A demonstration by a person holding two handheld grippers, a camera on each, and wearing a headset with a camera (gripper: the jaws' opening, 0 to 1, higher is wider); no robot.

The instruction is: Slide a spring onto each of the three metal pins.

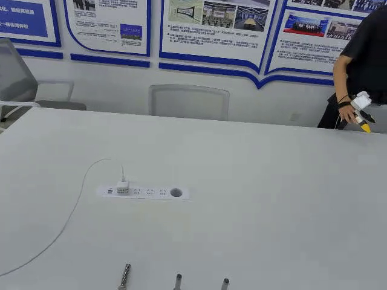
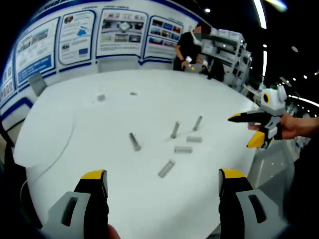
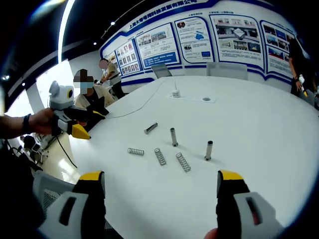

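Your left claw (image 2: 162, 174) and right claw (image 3: 160, 177) hang open and empty over the tabletop (image 3: 259, 114).
Two pins (image 3: 173, 136) (image 3: 209, 150) stand, one flat pin (image 3: 150, 128) lies near, three springs (image 3: 135, 151) (image 3: 159, 156) (image 3: 183, 162) loose just beside; pinch a spring near one end, leaving its bore clear.

White worktop (image 1: 272, 199), with inset socket strip (image 1: 151, 193) carrying a white plug (image 1: 123, 187) and a round hole (image 1: 176, 193) at its right end; a thin white cable (image 1: 72, 211) curves from the plug toward the near left edge. Grey chair (image 1: 188, 101) behind the far edge, second chair (image 1: 15, 78) at far left. Wall behind: blue-bordered posters (image 1: 211, 27); person in black (image 1: 363, 66) standing far right.
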